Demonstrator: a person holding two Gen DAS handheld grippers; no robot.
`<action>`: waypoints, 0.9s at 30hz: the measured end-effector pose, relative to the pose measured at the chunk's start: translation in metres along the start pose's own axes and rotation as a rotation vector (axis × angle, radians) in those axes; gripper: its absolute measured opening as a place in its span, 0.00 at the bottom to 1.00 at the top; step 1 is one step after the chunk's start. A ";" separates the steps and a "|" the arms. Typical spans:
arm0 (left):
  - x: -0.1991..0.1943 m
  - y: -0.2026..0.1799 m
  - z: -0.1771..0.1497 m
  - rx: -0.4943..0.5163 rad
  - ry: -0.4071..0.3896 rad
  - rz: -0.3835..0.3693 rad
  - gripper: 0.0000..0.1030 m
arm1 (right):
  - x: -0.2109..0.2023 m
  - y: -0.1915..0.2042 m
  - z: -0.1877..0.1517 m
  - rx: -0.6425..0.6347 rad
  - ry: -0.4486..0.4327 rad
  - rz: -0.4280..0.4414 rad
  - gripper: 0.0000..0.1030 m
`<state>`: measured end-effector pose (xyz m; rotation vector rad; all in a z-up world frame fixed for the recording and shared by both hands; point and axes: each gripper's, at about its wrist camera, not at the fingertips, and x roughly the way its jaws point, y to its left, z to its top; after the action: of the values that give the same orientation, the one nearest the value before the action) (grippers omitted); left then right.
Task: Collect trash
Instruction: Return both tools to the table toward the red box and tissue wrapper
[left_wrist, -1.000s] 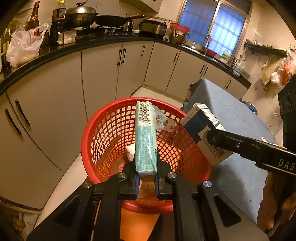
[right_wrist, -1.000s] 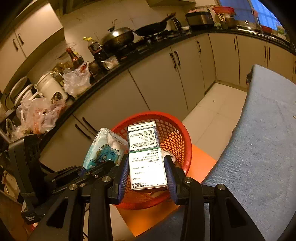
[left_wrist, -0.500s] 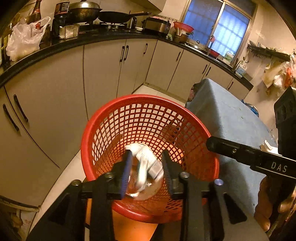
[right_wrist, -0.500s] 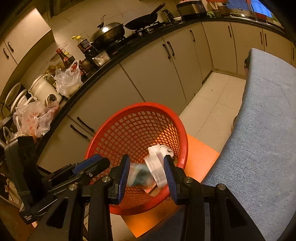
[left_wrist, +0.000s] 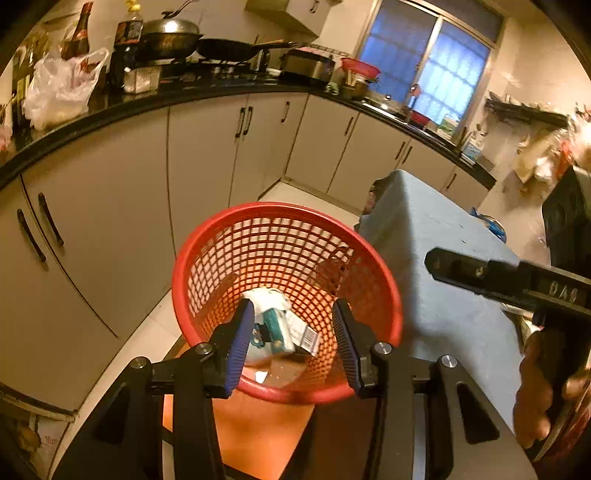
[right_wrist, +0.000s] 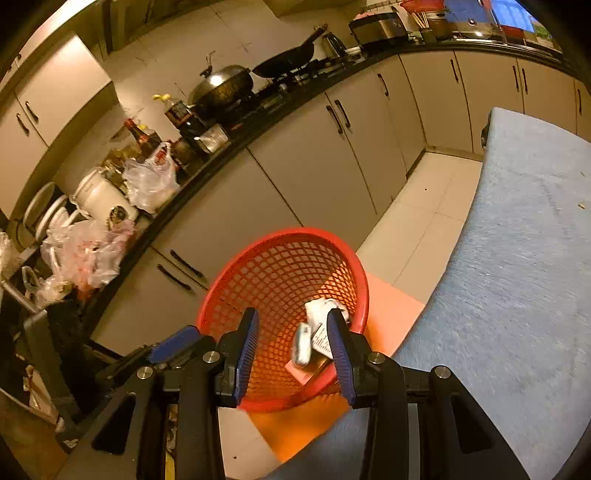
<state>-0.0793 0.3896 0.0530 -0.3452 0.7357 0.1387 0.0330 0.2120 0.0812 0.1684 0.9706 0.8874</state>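
Both grippers hang over the red basket (left_wrist: 207, 266) with nothing between their fingers. The left gripper (left_wrist: 293, 341) has its jaws spread wide, and so does the right gripper (right_wrist: 293, 343). The trash lies at the bottom of the basket: a teal tissue pack (left_wrist: 277, 330), a box (left_wrist: 304, 334) touching it, and a crumpled white piece (left_wrist: 264, 297) behind them, possibly paper. The basket stands on an orange mat (right_wrist: 391, 314), just beside the blue-covered table (right_wrist: 517, 258) and near the cabinets (left_wrist: 110, 206).
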 end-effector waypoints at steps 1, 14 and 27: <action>-0.005 -0.005 -0.001 0.009 -0.004 -0.009 0.42 | -0.009 0.002 -0.002 -0.005 -0.010 0.012 0.40; -0.028 -0.117 -0.012 0.154 -0.019 -0.164 0.48 | -0.140 -0.053 -0.057 0.073 -0.152 -0.070 0.53; 0.016 -0.296 -0.041 0.379 0.121 -0.332 0.51 | -0.318 -0.198 -0.129 0.315 -0.355 -0.337 0.58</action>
<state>-0.0211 0.0989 0.0903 -0.1096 0.7958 -0.3356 -0.0331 -0.1768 0.1138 0.4039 0.7694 0.3739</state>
